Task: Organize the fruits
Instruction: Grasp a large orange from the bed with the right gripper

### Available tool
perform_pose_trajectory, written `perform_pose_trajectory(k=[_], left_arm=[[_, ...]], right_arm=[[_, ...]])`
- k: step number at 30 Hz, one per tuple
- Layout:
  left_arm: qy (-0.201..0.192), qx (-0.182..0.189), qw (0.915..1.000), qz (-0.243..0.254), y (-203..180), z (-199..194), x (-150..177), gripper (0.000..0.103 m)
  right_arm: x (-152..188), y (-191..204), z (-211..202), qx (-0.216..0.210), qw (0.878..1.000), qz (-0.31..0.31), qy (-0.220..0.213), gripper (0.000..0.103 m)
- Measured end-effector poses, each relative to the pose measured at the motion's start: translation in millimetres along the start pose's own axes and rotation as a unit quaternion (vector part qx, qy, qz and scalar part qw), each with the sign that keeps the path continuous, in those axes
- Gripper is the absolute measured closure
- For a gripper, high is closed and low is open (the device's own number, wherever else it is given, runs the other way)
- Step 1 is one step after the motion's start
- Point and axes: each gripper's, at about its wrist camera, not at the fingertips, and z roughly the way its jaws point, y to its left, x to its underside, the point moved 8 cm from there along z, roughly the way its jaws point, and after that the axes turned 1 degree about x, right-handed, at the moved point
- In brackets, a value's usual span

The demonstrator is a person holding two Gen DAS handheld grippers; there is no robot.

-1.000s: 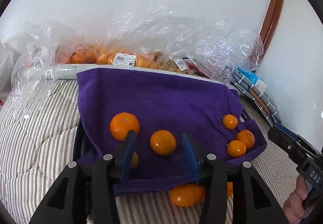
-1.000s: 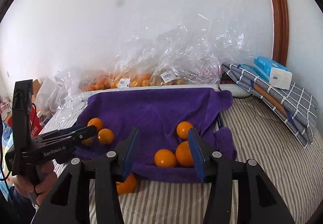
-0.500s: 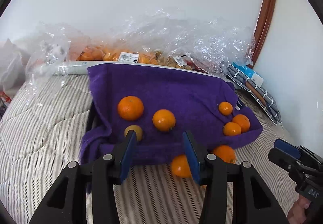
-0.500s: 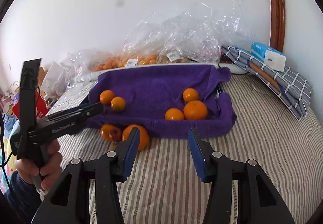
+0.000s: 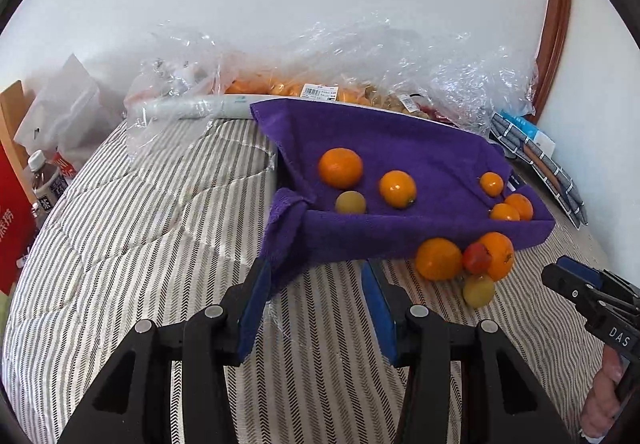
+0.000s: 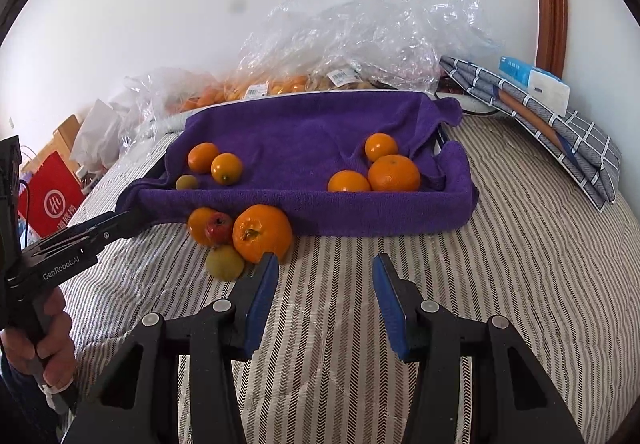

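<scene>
A tray lined with a purple towel sits on the striped bed. On the towel lie several oranges and one small yellow-green fruit. In front of the tray, on the bedding, a loose cluster holds two oranges, a small red fruit and a yellow-green fruit. My left gripper is open and empty, short of the tray's near-left corner. My right gripper is open and empty, just right of the cluster.
Clear plastic bags with more oranges lie behind the tray by the wall. Folded checked cloth with a tissue pack lies at the right. A red bag and a bottle stand off the bed's left.
Both grippers have drawn back from the tray, which now sits farther off. The loose fruit in front of the tray has come fully into view. Both stay equally wide.
</scene>
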Motion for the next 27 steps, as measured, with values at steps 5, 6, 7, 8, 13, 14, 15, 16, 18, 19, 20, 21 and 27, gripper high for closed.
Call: perform_pose_trajectory(k=[5, 6, 7, 8, 13, 14, 15, 16, 18, 19, 20, 21, 27], left_arm=[[0.003, -0.006, 0.9999, -0.007, 6.3, 0.8, -0.2, 0.058], [0.003, -0.006, 0.9999, -0.008, 6.7, 0.8, -0.5, 0.058], [0.002, -0.006, 0.9999, -0.009, 7.1, 0.4, -0.6, 0.058], [0.001, -0.007, 0.9999, -0.009, 7.6, -0.2, -0.8, 0.058], [0.006, -0.011, 0.9998, -0.014, 10.9, 2.9, -0.9, 0.058], [0.009, -0.01, 0.9998, -0.018, 11.9, 4.0, -0.7, 0.058], [0.011, -0.007, 0.9997, -0.023, 13.4, 4.7, -0.5, 0.058], [0.012, -0.005, 0.9996, -0.027, 14.6, 5.3, -0.5, 0.058], [0.014, -0.005, 0.9993, -0.035, 17.4, 6.4, -0.1, 0.058], [0.014, -0.006, 0.9992, -0.037, 18.3, 6.5, 0.0, 0.058], [0.014, -0.006, 0.9991, -0.039, 19.3, 6.4, 0.2, 0.058], [0.014, -0.006, 0.9991, -0.04, 19.9, 6.2, 0.3, 0.058], [0.016, -0.006, 0.999, -0.04, 20.0, 7.3, 0.2, 0.058]], right_arm=[[0.4, 6.0, 4.7, -0.001, 1.0, -0.011, 0.005, 0.054], [0.8, 7.6, 6.3, -0.003, 1.0, -0.013, 0.008, 0.054], [0.9, 9.4, 8.0, -0.006, 1.0, -0.015, 0.011, 0.054], [0.7, 11.2, 9.6, -0.009, 1.0, -0.018, 0.011, 0.054], [-2.4, 21.0, 16.9, -0.027, 0.999, -0.026, 0.014, 0.054], [-3.8, 24.7, 19.1, -0.036, 0.999, -0.027, 0.017, 0.054], [-4.9, 27.2, 20.6, -0.04, 0.999, -0.028, 0.017, 0.054], [-6.8, 30.9, 22.8, -0.045, 0.998, -0.031, 0.017, 0.054], [-9.2, 36.4, 28.1, -0.049, 0.998, -0.04, 0.02, 0.054], [-9.9, 38.1, 32.0, -0.048, 0.998, -0.044, 0.023, 0.054], [-10.3, 39.2, 37.7, -0.046, 0.997, -0.046, 0.029, 0.054], [-10.2, 40.5, 41.8, -0.049, 0.997, -0.046, 0.037, 0.055], [-15.8, 43.5, 53.3, -0.067, 0.996, -0.04, 0.051, 0.055]])
